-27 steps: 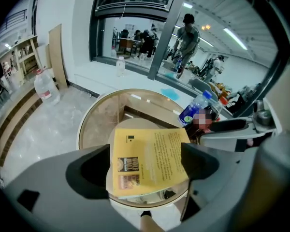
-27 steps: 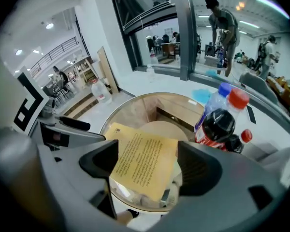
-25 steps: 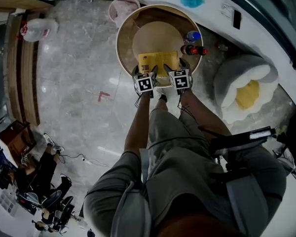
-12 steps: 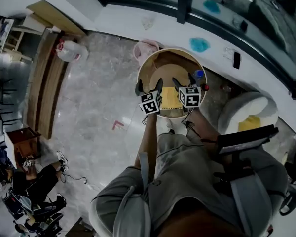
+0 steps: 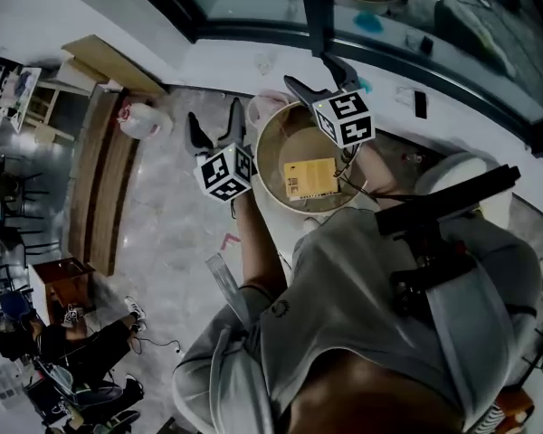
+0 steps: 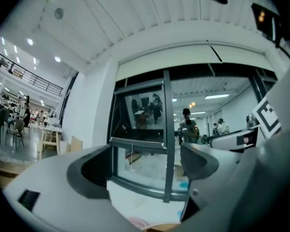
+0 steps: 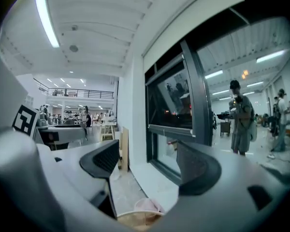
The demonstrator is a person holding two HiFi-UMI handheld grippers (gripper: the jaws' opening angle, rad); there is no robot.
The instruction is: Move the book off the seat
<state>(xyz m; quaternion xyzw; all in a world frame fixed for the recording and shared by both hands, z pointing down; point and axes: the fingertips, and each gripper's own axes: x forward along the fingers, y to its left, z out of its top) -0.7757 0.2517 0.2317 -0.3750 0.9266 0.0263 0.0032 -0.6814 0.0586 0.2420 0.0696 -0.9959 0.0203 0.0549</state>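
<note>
A yellow book (image 5: 309,177) lies flat on the round tan seat (image 5: 270,165) in the head view. Both grippers are raised well above it and point toward the window. My left gripper (image 5: 215,127) is off to the left of the seat, over the floor, open with nothing between its fingers. My right gripper (image 5: 319,75) hangs over the seat's far rim, also open and empty. The left gripper view shows its own open gripper (image 6: 145,166) against the window. In the right gripper view, the open gripper (image 7: 147,166) frames the seat's rim (image 7: 135,220) low down.
A pink object (image 5: 270,105) sits on the floor behind the seat. A white flower-shaped cushion (image 5: 452,174) lies to the right. A white bag (image 5: 143,120) and a wooden bench (image 5: 104,179) stand at left. A dark window post (image 5: 317,7) rises beyond the white sill.
Both grippers have lifted off the book and risen, the left one swinging out to the left. The book stays on the seat.
</note>
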